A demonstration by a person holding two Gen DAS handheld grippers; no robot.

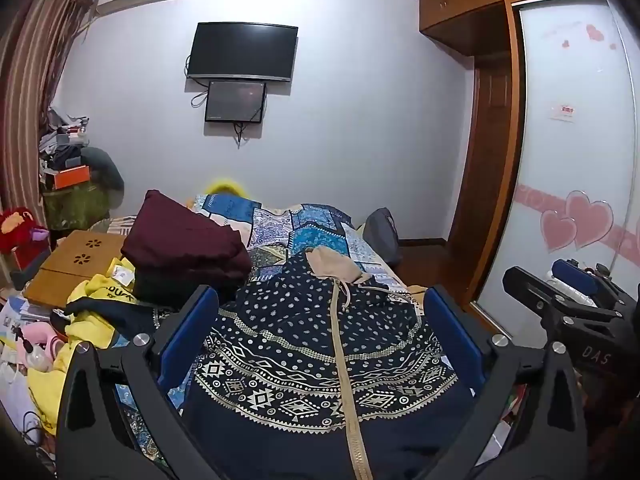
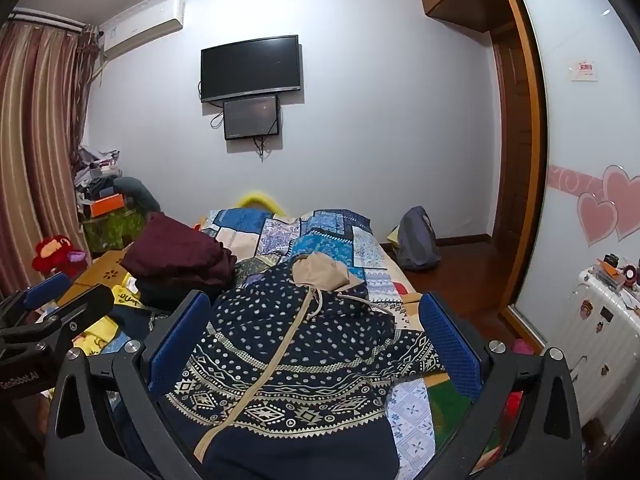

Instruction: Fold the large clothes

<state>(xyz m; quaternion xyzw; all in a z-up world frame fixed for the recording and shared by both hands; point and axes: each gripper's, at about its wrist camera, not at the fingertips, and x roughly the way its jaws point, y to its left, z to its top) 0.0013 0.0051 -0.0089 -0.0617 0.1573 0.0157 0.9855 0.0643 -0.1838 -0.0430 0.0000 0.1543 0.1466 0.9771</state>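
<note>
Pale walls close the bedroom, with a television (image 1: 243, 51) on the far wall and a wardrobe (image 1: 576, 152) with pink hearts at the right. From the left wrist view, the bed (image 1: 304, 224) with its blue patchwork cover runs away from the camera. On it lies the navy hoodie (image 1: 320, 344) with white dots and pattern bands, its beige zipper (image 1: 340, 344) going up the middle and the beige-lined hood (image 1: 332, 265) at the far end. The left gripper (image 1: 320, 332) stands wide open above the near part of the hoodie and holds nothing; the cloth shows between its blue pads but they do not press it. A pile of folded dark red clothes (image 1: 184, 240) sits to the left, beside yellow clothes (image 1: 96, 308) and a wooden tray (image 1: 76, 268). The right gripper (image 1: 560, 296) appears at the right edge.

From the right wrist view, the same hoodie (image 2: 296, 352) is seen a little from the right, with one sleeve (image 2: 412, 352) spread toward the bed edge. The right gripper (image 2: 316, 340) is also fully open and empty, hanging over the hoodie. A white suitcase (image 2: 600, 328) stands on the floor at the right.

I judge the folding has not yet begun. The hoodie lies wrinkled, so a gripper may catch only the top layer, or also the bed cover below, and the fold would come crooked. The sleeve near the edge could slide off the bed.
</note>
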